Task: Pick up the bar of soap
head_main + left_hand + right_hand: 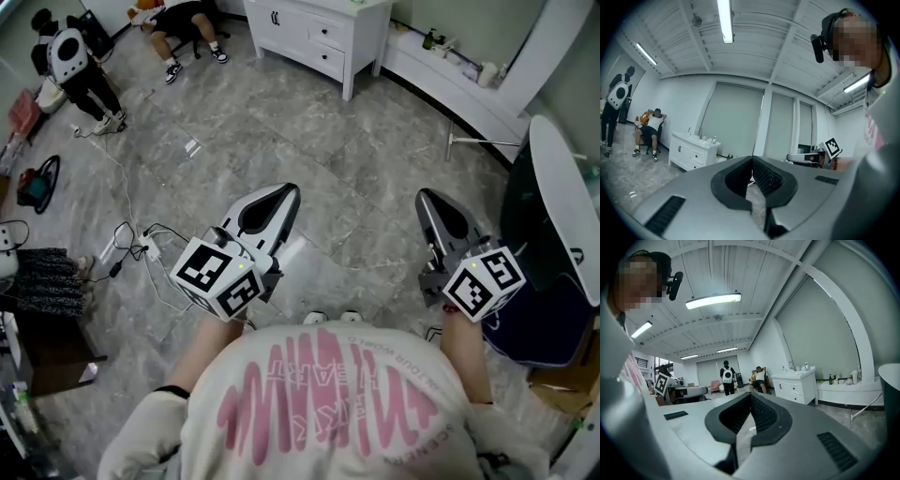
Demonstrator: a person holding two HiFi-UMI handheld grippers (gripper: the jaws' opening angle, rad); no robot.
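Observation:
No bar of soap shows in any view. My left gripper (281,193) is held level over the grey marble floor at waist height, its jaws closed tip to tip with nothing between them; the left gripper view shows the same left gripper (752,158) aimed across the room. My right gripper (427,197) is beside it on the right, also shut and empty, and the right gripper view has the right gripper (750,394) meeting at the tips. Each carries its marker cube near my hands.
A white vanity cabinet (319,37) stands ahead, with a white ledge (450,70) holding bottles to its right. A dark tub with a white rim (562,206) is close on the right. Cables (131,248) lie on the floor at left. One person stands (75,66), another sits (187,28).

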